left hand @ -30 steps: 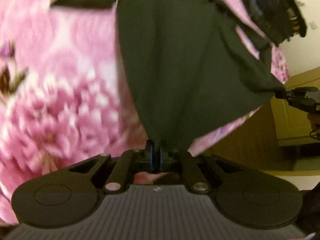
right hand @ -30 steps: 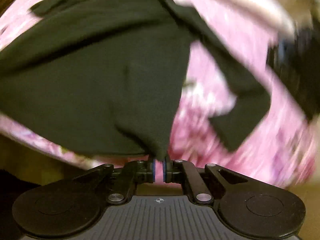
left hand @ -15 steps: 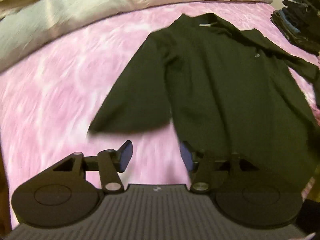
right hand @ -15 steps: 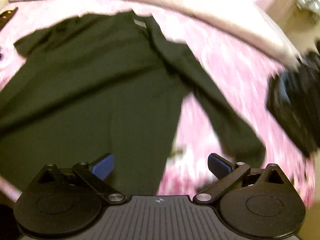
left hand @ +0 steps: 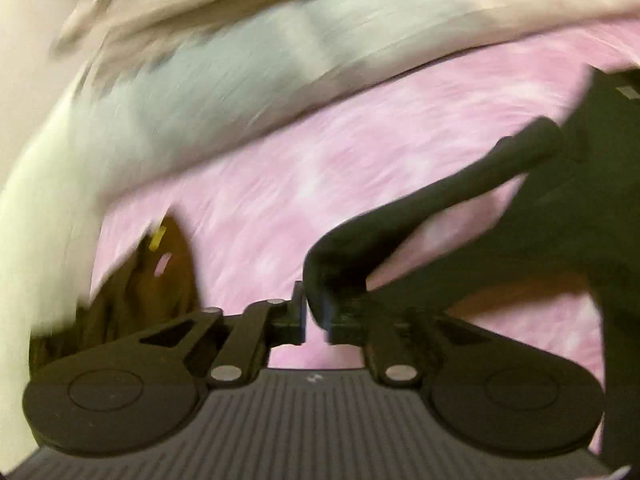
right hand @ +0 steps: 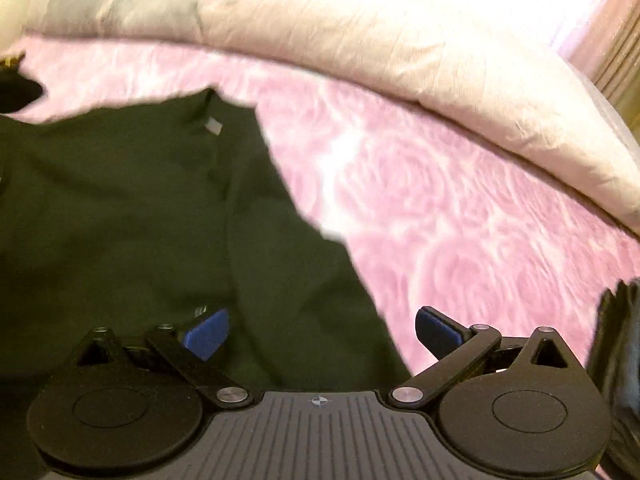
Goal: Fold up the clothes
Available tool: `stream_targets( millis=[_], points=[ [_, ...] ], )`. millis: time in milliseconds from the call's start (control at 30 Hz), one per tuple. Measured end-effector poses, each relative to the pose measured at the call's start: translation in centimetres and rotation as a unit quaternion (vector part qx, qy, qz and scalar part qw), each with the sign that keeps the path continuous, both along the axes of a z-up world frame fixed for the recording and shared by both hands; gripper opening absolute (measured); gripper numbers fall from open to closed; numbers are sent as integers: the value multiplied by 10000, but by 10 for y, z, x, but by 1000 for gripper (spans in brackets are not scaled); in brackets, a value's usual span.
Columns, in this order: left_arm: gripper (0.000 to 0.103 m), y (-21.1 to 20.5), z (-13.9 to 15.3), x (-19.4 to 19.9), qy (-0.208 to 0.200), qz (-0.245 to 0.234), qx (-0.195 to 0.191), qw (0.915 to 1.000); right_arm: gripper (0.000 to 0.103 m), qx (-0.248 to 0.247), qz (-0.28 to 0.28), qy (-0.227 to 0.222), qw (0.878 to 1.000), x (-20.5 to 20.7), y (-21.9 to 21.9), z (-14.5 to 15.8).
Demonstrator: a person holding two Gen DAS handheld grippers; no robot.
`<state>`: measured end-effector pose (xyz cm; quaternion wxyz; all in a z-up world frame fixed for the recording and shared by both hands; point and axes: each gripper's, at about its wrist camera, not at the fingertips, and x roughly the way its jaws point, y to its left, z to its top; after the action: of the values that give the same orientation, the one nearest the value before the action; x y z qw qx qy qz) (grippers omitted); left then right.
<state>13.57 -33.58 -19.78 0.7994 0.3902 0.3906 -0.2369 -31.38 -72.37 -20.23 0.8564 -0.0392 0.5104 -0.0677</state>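
A dark long-sleeved shirt (right hand: 132, 208) lies spread on the pink rose-patterned bedspread (right hand: 440, 232), collar and grey label toward the pillows. My right gripper (right hand: 322, 332) is open and empty, low over the shirt's right side. In the left wrist view my left gripper (left hand: 314, 320) is nearly shut on the cuff end of the shirt's sleeve (left hand: 420, 208). The sleeve is lifted off the bedspread (left hand: 280, 184) and stretches to the shirt's body (left hand: 592, 200) at the right. This view is blurred.
Pale pillows and a rolled duvet (right hand: 360, 40) line the far side of the bed. A brown garment (left hand: 152, 280) lies at the left edge in the left wrist view. A dark pile of clothes (right hand: 616, 360) sits at the right edge in the right wrist view.
Both grippers let go of the shirt's hem a second ago and opened. Since then my left gripper has swung left and closed on the sleeve's cuff. My right gripper stays open over the shirt.
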Motion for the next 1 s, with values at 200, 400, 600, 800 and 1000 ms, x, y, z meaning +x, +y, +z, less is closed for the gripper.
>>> stream_targets(
  millis=[200,400,600,800,1000],
  points=[
    [44,-27,13,-8,250,-176,-117,9995,102,316,301,-123,9990,28,-1,-9],
    [49,-131,-62,-20,1415,-1328,-861,9772,102,384,483,-143,9980,49,-2,-25],
    [29,-204,-125,-31,1793,-2166,-780,9565,86,532,826,-125,9951,83,1,-43],
    [2,-191,-79,-11,1434,-2165,-968,9608,7,751,329,169,9965,120,-8,-49],
    [5,-201,-59,38,860,-1790,-1138,9735,8,367,39,-662,9971,161,-52,2]
  ],
)
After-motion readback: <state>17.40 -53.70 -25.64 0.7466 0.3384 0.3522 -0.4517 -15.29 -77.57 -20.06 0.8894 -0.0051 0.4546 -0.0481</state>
